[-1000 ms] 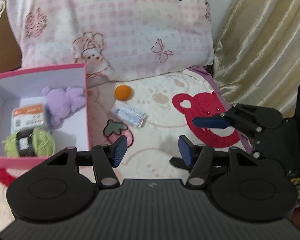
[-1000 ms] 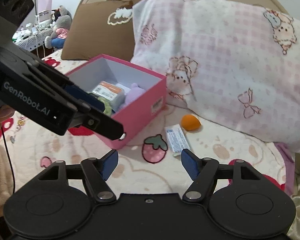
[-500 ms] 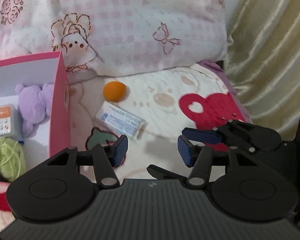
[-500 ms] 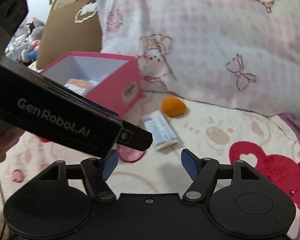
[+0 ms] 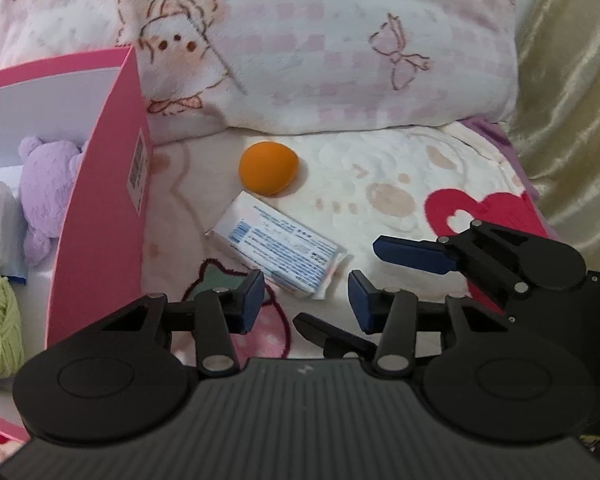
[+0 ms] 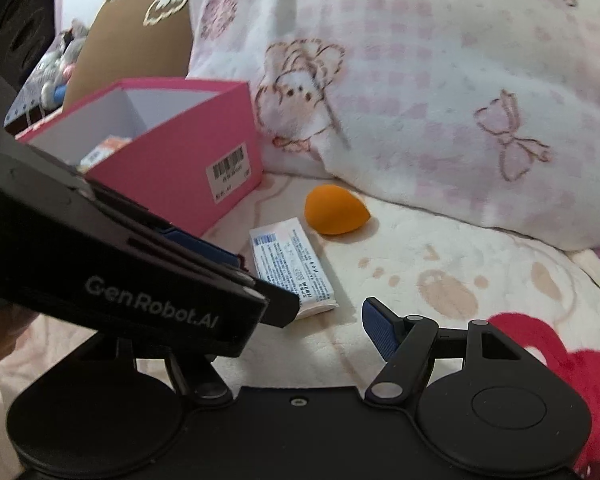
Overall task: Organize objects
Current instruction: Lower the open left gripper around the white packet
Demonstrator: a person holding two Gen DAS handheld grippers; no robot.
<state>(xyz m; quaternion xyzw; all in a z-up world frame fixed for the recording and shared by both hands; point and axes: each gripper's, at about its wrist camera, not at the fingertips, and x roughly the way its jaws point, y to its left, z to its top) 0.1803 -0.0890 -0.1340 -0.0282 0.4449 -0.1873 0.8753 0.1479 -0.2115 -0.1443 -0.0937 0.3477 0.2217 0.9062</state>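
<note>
So the left gripper [image 5: 306,300] has its jaws apart and just narrowing, nothing between them, right over the white packet [image 5: 278,250]. Right gripper [image 5: 414,256] is open beside it. The packet looks light, flat and crinkly, so I'd pinch across its short sides. Just past it sits the orange sponge [image 5: 268,167], soft and squishy.

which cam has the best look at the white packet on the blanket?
Left wrist. The white packet lies whole and unblocked just ahead of the left gripper, printed side up. In the right wrist view its near-left corner is hidden behind the left gripper's body, though the rest of its label side shows.
</note>
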